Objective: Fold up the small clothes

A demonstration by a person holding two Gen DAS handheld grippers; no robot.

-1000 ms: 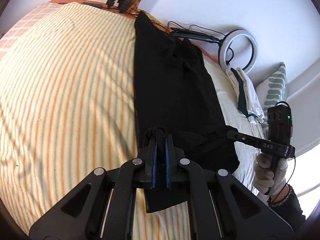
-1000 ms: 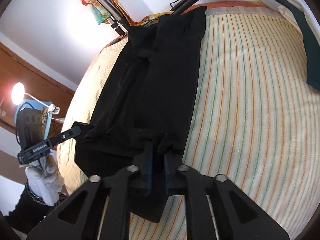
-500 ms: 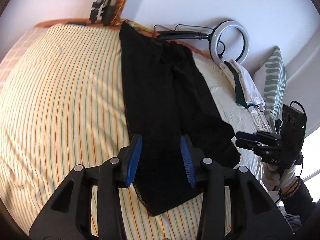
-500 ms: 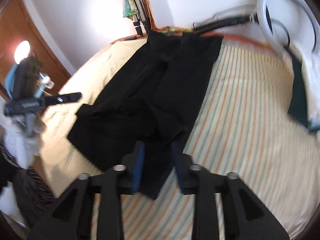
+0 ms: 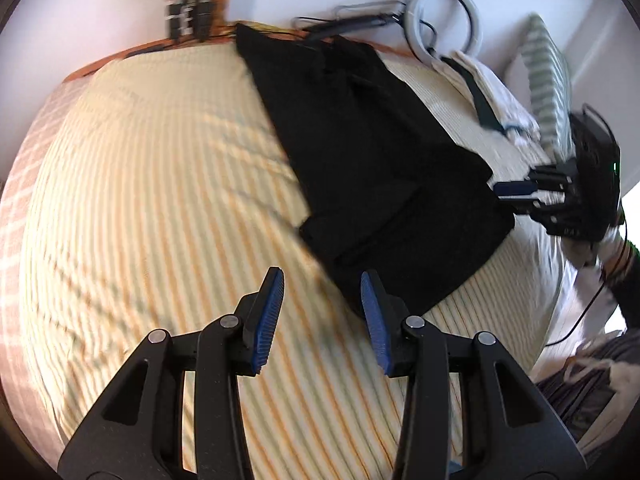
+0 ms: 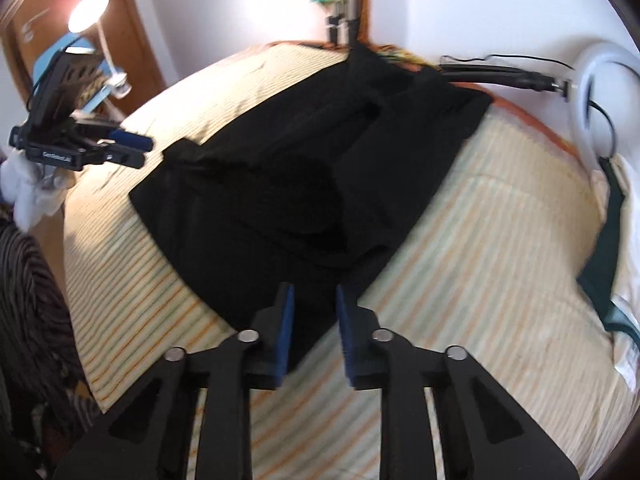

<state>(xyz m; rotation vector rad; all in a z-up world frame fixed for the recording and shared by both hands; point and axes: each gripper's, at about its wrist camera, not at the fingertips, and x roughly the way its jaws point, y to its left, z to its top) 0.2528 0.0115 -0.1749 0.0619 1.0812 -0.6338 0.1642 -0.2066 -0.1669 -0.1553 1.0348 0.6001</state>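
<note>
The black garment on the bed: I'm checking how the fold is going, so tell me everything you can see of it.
The black garment is soft, matte, dark fabric lying flat on the striped bedsheet, stretching from the near edge toward the headboard. Its near end is folded back over itself in overlapping layers, with creases and a raised seam further up. Neither the left gripper nor the right gripper is clamped on it; only the sheet beneath touches it.

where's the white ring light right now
In the left wrist view the white ring light leans against the wall at the bed's far edge, just right of the black folded garment.
</note>
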